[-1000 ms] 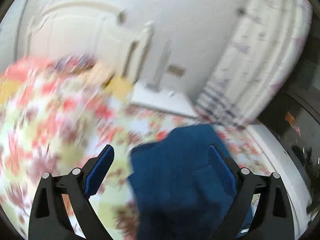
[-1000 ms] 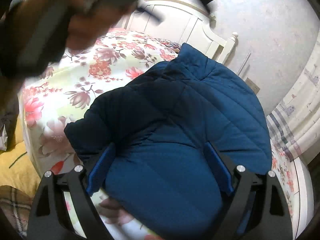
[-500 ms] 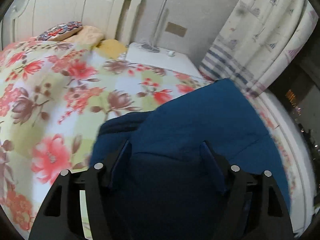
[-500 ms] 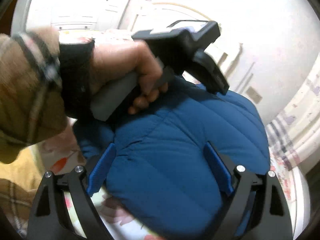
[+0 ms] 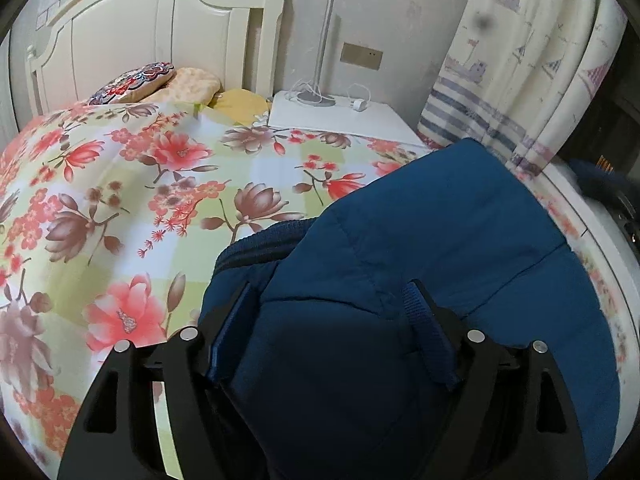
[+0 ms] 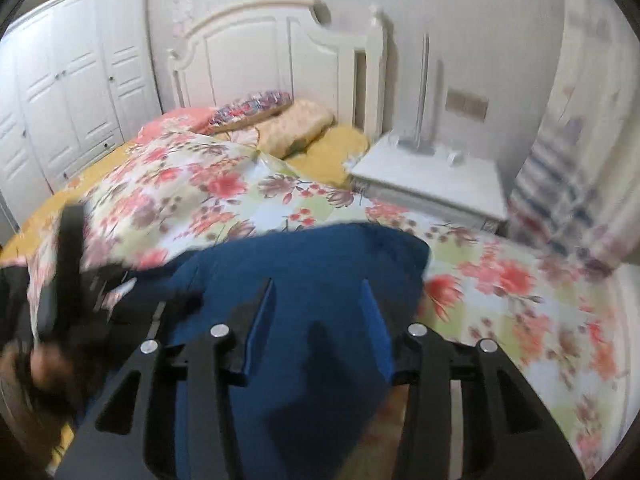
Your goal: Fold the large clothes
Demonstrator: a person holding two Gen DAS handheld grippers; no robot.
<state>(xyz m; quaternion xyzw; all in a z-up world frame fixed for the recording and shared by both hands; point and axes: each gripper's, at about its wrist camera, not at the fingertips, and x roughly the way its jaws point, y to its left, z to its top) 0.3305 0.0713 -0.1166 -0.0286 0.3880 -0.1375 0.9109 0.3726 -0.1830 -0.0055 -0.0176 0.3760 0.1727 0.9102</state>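
- One garment: a quilted dark-blue padded jacket (image 5: 440,248) lies bunched on the bed, on top of the floral quilt (image 5: 132,184) printed with red and brown flowers on pale green and white.
- Left gripper (image 5: 332,328): its two blue-padded fingers (image 5: 430,336) stand apart with a thick fold of the jacket bulging up between them; whether they pinch the cloth or merely straddle it I cannot tell.
- Right gripper (image 6: 316,316): its two blue-padded fingers (image 6: 376,320) are spread over the jacket (image 6: 304,264), fabric showing in the gap; the view is motion-blurred and a grasp cannot be confirmed.
- In the right wrist view the other hand-held tool shows as a dark blur at the left edge, beside the jacket.
- One white panelled headboard (image 5: 132,36) with two turned posts.
- Three cushions at the head of the bed: one embroidered multicolour pillow (image 5: 132,82), one beige patterned pillow (image 5: 192,84), one plain yellow pillow (image 5: 244,102).
- One white bedside table (image 5: 340,118) just beside the bed, carrying one metal lamp stand (image 5: 322,48) and one small white plug with cable.
- One curtain (image 5: 532,56) printed with boats and stripes.
- One white wardrobe (image 6: 68,92) with several panelled doors.
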